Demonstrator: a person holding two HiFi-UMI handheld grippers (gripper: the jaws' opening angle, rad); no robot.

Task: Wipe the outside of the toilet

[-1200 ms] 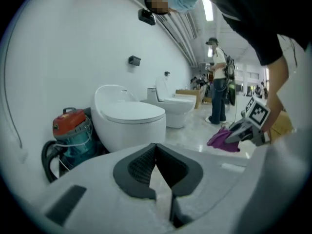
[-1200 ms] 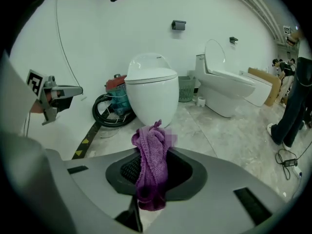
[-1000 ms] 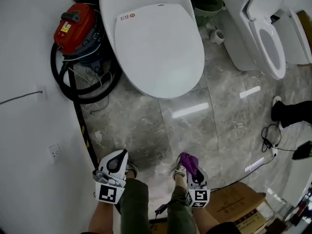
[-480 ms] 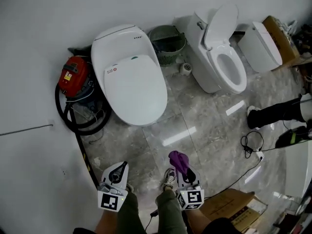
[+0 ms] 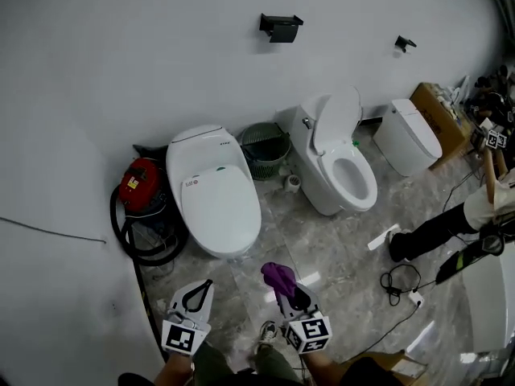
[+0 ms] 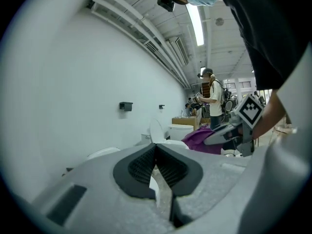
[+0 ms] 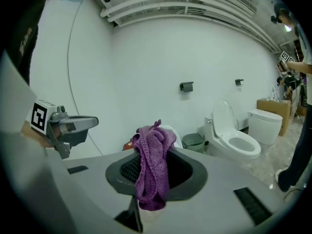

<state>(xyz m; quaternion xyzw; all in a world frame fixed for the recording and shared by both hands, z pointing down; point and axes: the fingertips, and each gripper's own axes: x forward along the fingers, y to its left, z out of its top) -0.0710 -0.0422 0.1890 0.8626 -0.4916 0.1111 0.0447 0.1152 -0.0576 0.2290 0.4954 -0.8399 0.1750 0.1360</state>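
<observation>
1. A white toilet [image 5: 213, 191] with its lid down stands with its back against a pale wall [image 5: 145, 71]. It is smooth, glossy and egg-shaped from above. It is the nearest of three toilets and probably the one to be wiped.
2. Both grippers are held on the front side of this toilet, well apart from it, above a grey, veined, polished stone floor [image 5: 338, 248].
3. The right gripper [image 5: 288, 292] is pinching a purple cloth [image 5: 278, 274]. In the right gripper view the cloth looks soft and looped like towelling, bunched into a wad, with one end standing above the jaws and the other drooping below.
4. The left gripper [image 5: 199, 288] has its jaws pressed together with nothing between them.
5. The cloth should handle as light and limp, folding wherever it is pushed; the bunched middle now gripped seems the sound place to hold it. The toilet is hard, heavy and fixed, with a slippery glaze, so it needs rubbing, not lifting.
6. Just beside the toilet, toward the left of the head view, sits a red vacuum cleaner [image 5: 141, 185] with a coiled black hose [image 5: 149, 248].
7. On the toilet's other side stands a green slatted basket [image 5: 264, 149]. Beyond it is a second toilet [image 5: 338, 167] with its lid raised, and farther off a third toilet [image 5: 406, 139].
</observation>
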